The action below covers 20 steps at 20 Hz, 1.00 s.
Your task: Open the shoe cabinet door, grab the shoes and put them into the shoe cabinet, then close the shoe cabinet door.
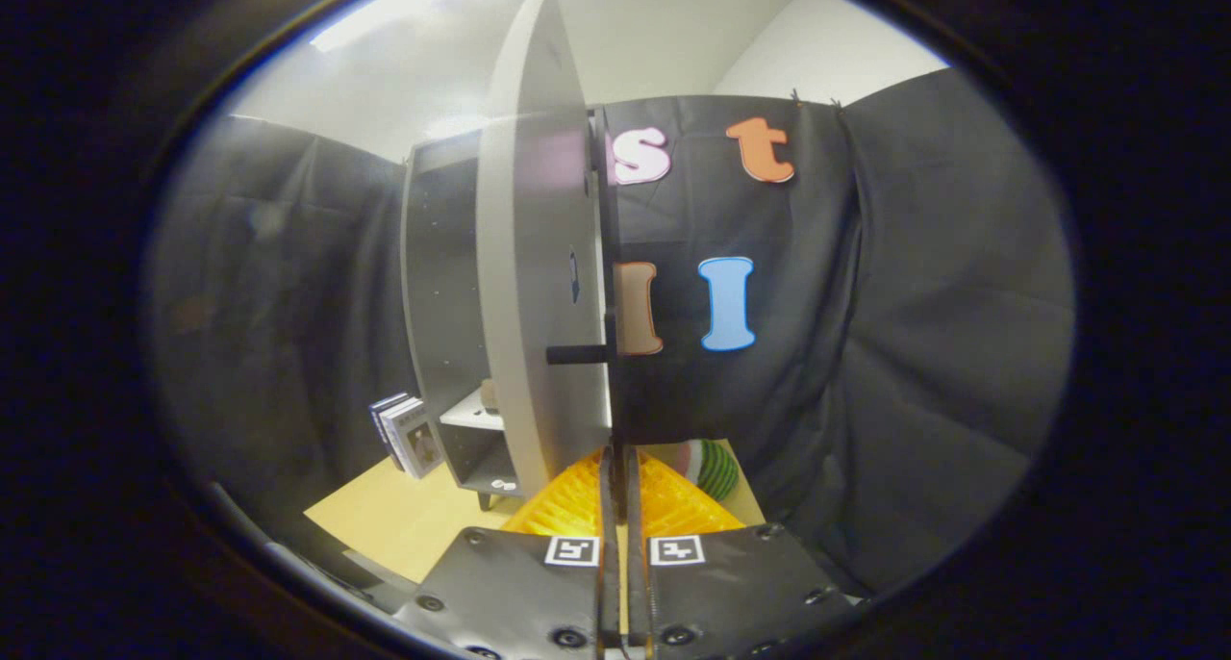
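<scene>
The gripper (615, 468) is closed, its fingers nipping the lower edge of the cabinet door (539, 285), which stands ajar at twelve o'clock. Swing the door in a steady arc about its hinge; the handle (577, 354) juts out above the fingers.

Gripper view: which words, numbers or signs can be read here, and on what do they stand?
Boxes beside the shoe cabinet: print too small to read.
Door: small dark mark, unreadable.
Gripper, fingers nearly together at the door's lower edge: two square markers, no words.
</scene>
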Available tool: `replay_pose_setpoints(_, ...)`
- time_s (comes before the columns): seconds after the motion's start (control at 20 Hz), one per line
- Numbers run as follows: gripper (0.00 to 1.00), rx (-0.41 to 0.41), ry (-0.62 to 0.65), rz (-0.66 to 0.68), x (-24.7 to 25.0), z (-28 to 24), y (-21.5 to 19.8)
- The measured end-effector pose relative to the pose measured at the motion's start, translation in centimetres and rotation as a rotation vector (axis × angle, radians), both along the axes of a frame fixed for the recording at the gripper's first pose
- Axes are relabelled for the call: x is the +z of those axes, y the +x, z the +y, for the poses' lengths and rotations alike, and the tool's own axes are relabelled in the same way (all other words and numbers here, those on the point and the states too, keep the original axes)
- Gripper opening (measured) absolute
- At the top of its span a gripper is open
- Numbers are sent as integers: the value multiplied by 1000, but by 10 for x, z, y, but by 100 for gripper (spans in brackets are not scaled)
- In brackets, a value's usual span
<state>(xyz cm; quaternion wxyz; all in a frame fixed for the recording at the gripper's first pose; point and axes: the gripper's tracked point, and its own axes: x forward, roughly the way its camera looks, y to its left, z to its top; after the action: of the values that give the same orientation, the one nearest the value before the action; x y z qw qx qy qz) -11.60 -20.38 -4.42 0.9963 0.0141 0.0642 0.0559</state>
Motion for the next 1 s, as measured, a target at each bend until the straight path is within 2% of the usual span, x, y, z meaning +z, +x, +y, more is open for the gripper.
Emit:
replay_pose_setpoints(0.35, 5, -85, -48, 14, -13, 54, -38)
replay_pose_setpoints(0.6, 5, -101, -9, 64, -45, 138, -40)
replay_pose_setpoints(0.95, 5, -116, 30, 122, -104, 224, -35)
replay_pose_setpoints(1.0, 12, -126, 21, 142, -119, 227, -32)
